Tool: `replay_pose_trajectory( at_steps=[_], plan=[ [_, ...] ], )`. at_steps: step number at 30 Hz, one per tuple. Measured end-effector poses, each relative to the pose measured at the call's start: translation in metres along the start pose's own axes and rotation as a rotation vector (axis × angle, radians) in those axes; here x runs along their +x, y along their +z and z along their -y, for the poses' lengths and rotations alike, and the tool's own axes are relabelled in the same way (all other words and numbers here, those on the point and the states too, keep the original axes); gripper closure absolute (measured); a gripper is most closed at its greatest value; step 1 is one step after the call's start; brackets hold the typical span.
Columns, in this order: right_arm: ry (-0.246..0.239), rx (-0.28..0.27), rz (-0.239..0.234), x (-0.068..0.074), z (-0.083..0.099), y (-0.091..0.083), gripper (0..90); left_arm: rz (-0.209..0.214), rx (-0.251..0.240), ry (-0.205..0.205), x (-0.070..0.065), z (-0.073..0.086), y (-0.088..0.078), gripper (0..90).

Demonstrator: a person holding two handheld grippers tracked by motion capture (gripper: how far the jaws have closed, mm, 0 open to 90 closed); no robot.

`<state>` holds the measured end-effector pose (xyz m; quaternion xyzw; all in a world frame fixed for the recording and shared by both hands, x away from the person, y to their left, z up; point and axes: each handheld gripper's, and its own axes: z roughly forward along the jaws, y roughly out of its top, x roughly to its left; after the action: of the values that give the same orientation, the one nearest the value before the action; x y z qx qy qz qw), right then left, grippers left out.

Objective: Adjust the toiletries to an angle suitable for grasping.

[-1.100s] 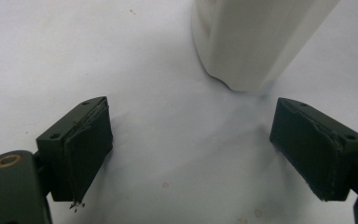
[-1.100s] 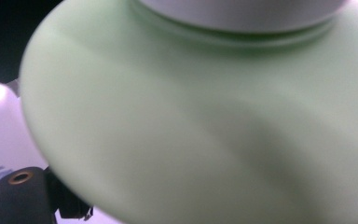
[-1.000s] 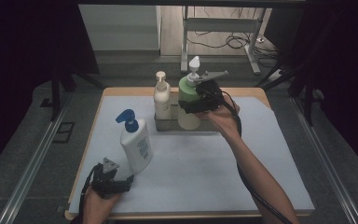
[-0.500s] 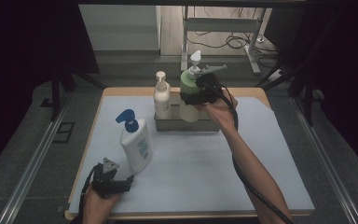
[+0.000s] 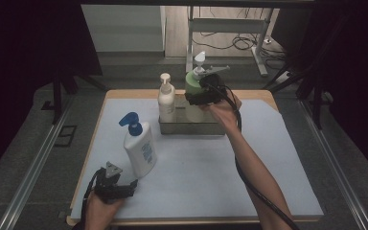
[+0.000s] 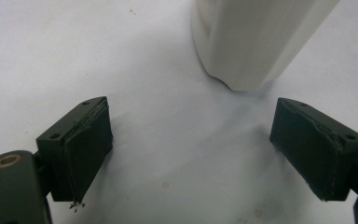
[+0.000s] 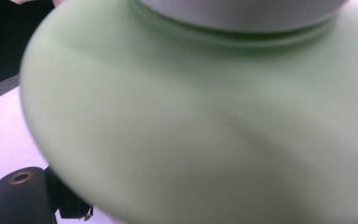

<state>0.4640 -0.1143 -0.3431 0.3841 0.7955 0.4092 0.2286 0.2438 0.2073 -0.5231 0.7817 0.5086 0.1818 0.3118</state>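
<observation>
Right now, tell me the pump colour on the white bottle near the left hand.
Blue pump, clearest in the high view.

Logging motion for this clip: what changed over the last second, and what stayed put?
The right hand-held gripper carried the green pump bottle leftward and slightly down toward the metal tray, nearer the small white pump bottle; its grip on the bottle is unchanged. The left hand-held gripper stayed open beside the blue-pump lotion bottle, which did not move.

Open mat (image 5: 206, 167) right of white bottle (image 5: 141, 154)
</observation>
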Motion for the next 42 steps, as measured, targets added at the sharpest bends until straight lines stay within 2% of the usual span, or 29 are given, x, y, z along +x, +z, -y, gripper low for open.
replay_pose_trajectory(
  at_steps=[12,42],
  plan=[
    [0.002,0.024,0.011,0.000,0.012,0.021,12.6,0.000,0.000,0.001,0.000,0.000,0.000,12.6],
    [0.016,0.098,-0.009,0.000,0.041,0.047,12.7,0.000,0.001,0.002,0.000,0.000,0.000,12.5]
  ],
)
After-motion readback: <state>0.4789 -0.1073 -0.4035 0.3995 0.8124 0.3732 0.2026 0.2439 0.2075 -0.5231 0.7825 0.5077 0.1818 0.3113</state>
